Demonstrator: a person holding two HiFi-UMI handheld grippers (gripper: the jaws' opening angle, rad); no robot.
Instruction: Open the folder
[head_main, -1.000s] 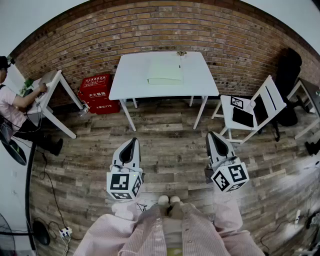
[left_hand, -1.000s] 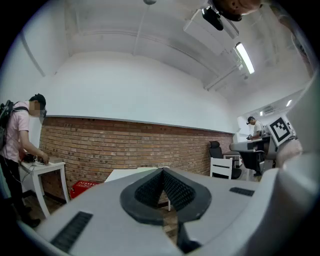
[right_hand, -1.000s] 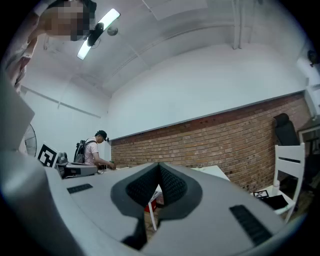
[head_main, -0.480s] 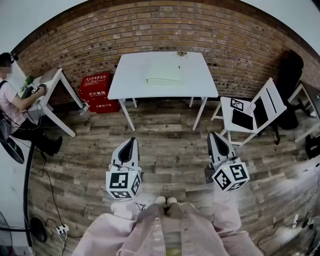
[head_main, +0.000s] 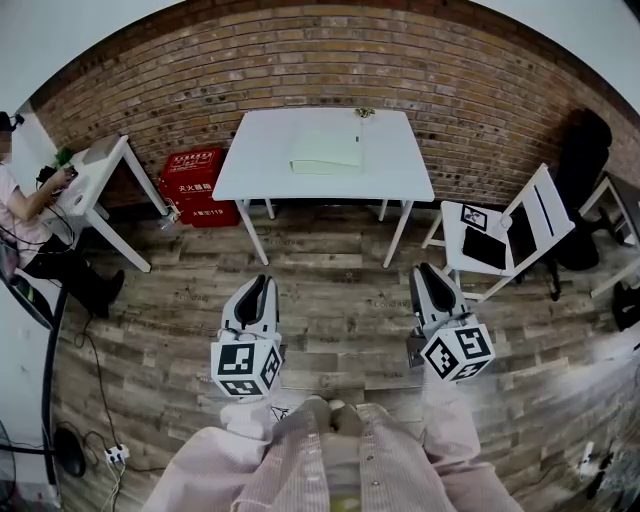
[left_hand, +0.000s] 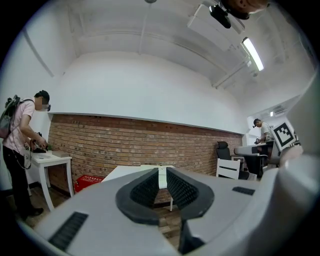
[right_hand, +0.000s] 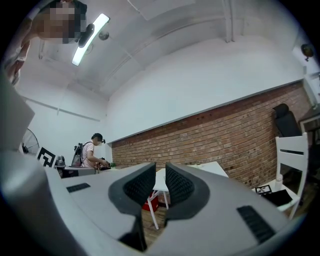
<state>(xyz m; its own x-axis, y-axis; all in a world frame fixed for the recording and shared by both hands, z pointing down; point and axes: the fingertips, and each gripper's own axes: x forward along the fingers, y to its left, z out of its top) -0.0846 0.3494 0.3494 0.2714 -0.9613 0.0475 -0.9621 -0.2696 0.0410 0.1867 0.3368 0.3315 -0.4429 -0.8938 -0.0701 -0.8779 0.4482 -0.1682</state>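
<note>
Only the head view shows the pale green flat folder (head_main: 327, 152). It lies closed on the white rectangular desk (head_main: 400, 175), near the middle of the desk's far edge. The left gripper (head_main: 262, 284) and the right gripper (head_main: 428, 272) hang well short of the desk's near edge, over the wood-plank floor (head_main: 340, 310). Each gripper view shows its ribbed black pads (left_hand: 150, 189) slightly apart, having just been opening, with nothing between them. Only the gripper views take in the ceiling strip light (left_hand: 251, 53). The red box (head_main: 195, 187) beside the desk's left edge bears white characters and "119"; the rest is too small to read.
</note>
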